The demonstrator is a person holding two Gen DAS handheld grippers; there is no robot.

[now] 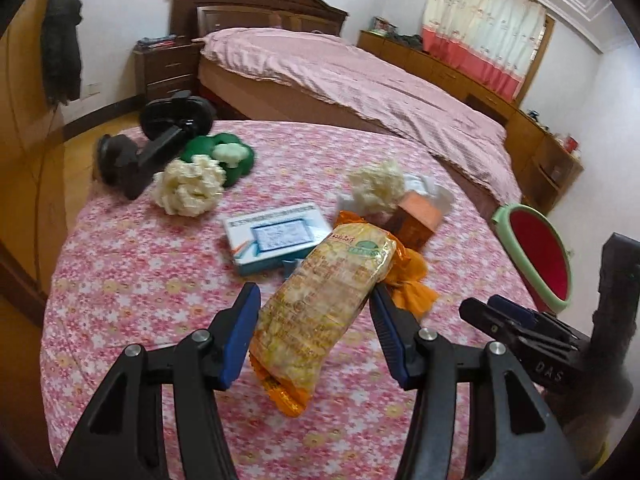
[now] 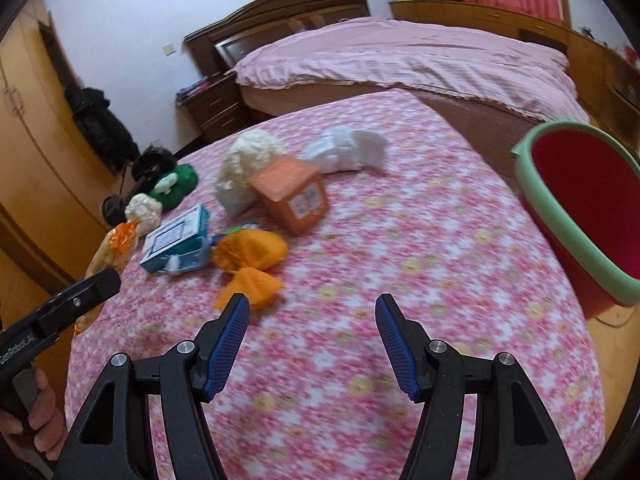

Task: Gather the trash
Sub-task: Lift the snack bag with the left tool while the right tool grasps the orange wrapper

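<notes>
My left gripper (image 1: 314, 300) is around a yellow snack packet (image 1: 320, 300) with orange ends; its blue pads (image 1: 240, 336) stand on both sides and look slightly apart from it. The packet's end shows in the right wrist view (image 2: 116, 244). My right gripper (image 2: 312, 320) is open and empty above the floral cloth (image 2: 400, 280). Crumpled orange wrappers (image 2: 248, 260) lie just ahead and left of it. A red bin with a green rim (image 2: 580, 208) is at the table's right edge, also in the left wrist view (image 1: 536, 252).
On the table lie a blue-white box (image 1: 276, 236), an orange box (image 2: 292, 192), white crumpled tissues (image 2: 344, 148), cream paper balls (image 1: 188, 186) and a green container (image 1: 224, 152). A black wheeled object (image 1: 160, 132) sits at the far left edge. A pink bed (image 1: 360, 80) is behind.
</notes>
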